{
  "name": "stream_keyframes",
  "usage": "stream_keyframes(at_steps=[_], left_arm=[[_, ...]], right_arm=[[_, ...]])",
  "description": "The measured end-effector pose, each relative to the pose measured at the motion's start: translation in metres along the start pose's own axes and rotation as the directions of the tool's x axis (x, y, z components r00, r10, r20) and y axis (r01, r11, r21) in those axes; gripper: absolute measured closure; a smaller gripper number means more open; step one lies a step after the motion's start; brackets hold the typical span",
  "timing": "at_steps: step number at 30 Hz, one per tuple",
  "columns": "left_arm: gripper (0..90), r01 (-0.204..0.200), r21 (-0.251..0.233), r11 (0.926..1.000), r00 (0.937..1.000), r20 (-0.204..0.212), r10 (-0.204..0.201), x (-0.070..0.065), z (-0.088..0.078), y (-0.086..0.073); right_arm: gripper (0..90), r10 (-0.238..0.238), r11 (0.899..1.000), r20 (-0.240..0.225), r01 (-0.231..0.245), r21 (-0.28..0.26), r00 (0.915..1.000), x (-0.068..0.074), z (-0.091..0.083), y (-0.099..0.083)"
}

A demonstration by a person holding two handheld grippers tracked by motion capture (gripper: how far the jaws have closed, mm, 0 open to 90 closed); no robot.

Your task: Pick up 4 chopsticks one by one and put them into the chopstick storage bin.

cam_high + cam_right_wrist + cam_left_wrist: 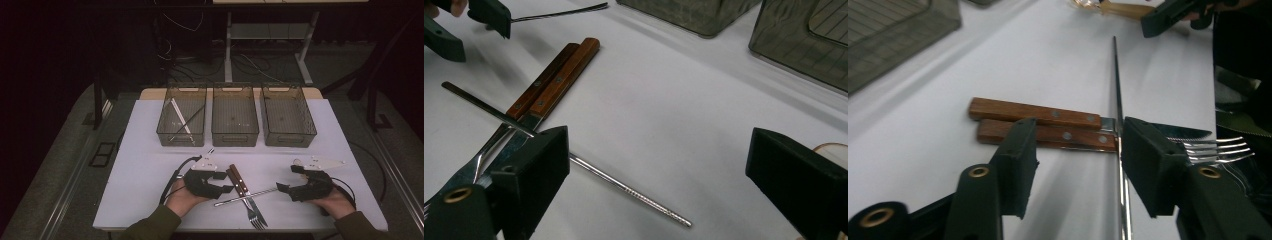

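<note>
Two wooden handles [1040,126] between parted left jaws; high view adds three bins [235,115]; right jaws apart.

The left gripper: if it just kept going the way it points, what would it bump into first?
Probably the two wooden handles lying side by side between its jaws; the left gripper straddles them and the metal chopstick across them, though depth is uncertain.

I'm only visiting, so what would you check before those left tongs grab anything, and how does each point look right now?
1. Left tongs open: ok, pads apart.
2. Something in the gap: ok, the wooden handles of the knife and fork lie there.
3. Handles free to lift: not ok, a metal chopstick lies across both.
4. Pads touching the chopstick: cannot tell.
5. Right tongs out of the way: ok, open, holding nothing.
6. Middle bin free: ok, open-topped.
</note>
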State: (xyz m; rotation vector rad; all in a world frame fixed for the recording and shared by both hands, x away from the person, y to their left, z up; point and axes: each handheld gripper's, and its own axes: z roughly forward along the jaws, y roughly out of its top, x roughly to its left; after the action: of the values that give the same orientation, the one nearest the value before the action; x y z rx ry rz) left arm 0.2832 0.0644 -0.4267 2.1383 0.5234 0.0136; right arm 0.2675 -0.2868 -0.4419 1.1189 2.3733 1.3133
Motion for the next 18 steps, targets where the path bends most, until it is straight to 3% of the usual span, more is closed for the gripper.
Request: stream_keyframes(at_steps=[8, 9, 18], left_arm=[[57.7, -0.027, 0.051, 0.9983, 0.9984, 0.05, 0.024, -0.009, 0.014, -0.001], [58.5, -0.013, 0.047, 0.9988, 0.9986, 0.053, 0.01, -0.011, 0.017, -0.002], [65.3, -0.071, 0.106, 0.9918, 0.9955, 0.071, 0.064, -0.016, 0.027, -0.002]], right_arm=[[10.2, -0.006, 1.0, -0.013, 0.006, 0.002, 0.9999, 0.002, 0.002, -0.001], [10.2, -0.007, 1.0, -0.013, 0.007, 0.003, 0.9999, 0.002, 0.002, -0.001], [10.2, -0.009, 1.0, -0.013, 0.01, 0.009, 0.9999, 0.002, 0.003, -0.001]])
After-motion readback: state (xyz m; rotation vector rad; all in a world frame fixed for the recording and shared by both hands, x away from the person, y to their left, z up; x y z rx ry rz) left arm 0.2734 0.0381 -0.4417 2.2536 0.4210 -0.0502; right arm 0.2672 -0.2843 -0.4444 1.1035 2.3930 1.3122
